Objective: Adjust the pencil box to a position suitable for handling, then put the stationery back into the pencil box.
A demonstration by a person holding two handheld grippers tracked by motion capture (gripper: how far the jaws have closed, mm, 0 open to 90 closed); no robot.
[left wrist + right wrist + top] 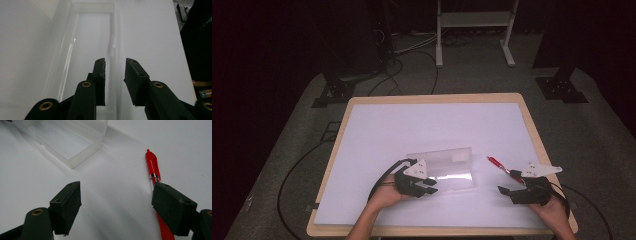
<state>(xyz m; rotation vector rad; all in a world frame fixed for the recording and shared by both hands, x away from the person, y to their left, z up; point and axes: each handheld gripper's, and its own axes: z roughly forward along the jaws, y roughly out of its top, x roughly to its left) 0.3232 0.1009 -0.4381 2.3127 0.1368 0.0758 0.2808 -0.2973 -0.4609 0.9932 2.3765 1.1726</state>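
Clearly the work in hand is getting the red pen (153, 167) into the clear plastic case (447, 170), which lies open on the white table top (387, 130), lid hinged back toward the far side. The pen lies on the bare surface just to the right of the case, apart from it, its length running diagonally away from the person.

The right gripper (512, 192) sits low beside the pen with its jaws spread wide and holding nothing; in the right gripper view the pen runs under the right-hand jaw rather than through the gap between the two. A good pick probably calls for sliding the hand sideways until the barrel lies centred between the pads, then turning the wrist so the jaws close across the barrel, not along it. Gripping near the middle of the pen should keep it from swinging once lifted.

The left gripper (424, 186) is at the near left end of the case. Its jaws stand partly open, one pad on either side of the thin near wall of the tray, and the left gripper view does not show them pinching it yet. Closing gently on that wall would steady the light case, which otherwise looks likely to skate on the smooth surface when the pen is lowered into the tray.
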